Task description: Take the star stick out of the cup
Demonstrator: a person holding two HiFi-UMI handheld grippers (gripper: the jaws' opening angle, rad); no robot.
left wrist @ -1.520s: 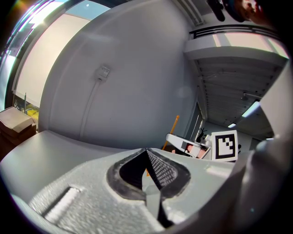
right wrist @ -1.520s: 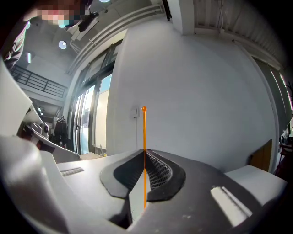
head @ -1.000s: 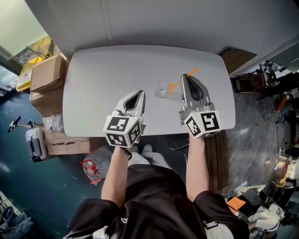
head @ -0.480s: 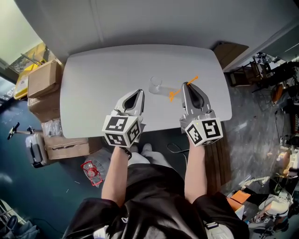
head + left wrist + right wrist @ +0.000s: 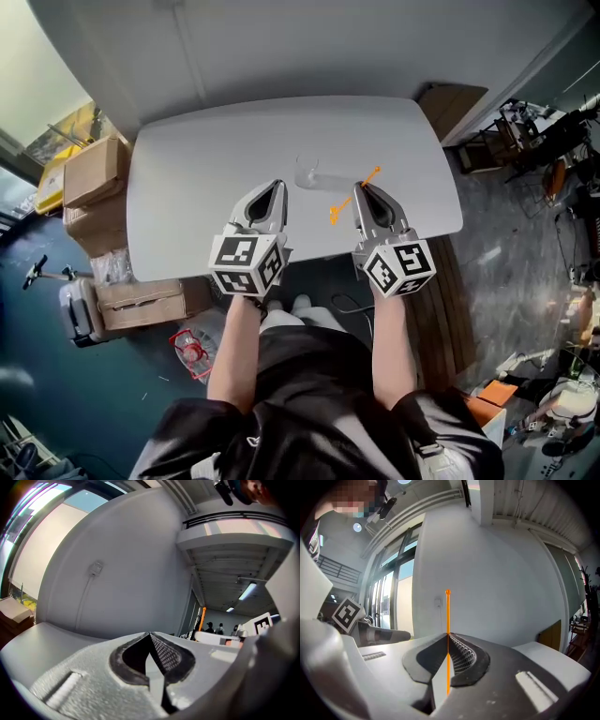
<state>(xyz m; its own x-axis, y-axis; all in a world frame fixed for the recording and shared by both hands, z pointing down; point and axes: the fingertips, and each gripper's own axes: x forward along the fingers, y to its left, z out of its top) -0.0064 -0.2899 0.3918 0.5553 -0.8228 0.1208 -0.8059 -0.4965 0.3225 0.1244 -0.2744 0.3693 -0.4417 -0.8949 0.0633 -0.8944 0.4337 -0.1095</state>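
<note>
**Star stick lifted clear of the cup**

Star stick (image 5: 337, 212), a thin orange rod with a small knob at its tip, is pinched in the right gripper (image 5: 360, 191), just beside the clear cup (image 5: 307, 173) on the smooth grey table (image 5: 206, 150). The extraction looks done; next, a gentle set-down. The left gripper (image 5: 274, 189) is closed and empty.

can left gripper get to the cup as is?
Probably yes. The cup stands on the table just ahead-right of the shut, empty left gripper, nothing between; the right gripper, shut on the star stick, sits to the cup's right.
</note>
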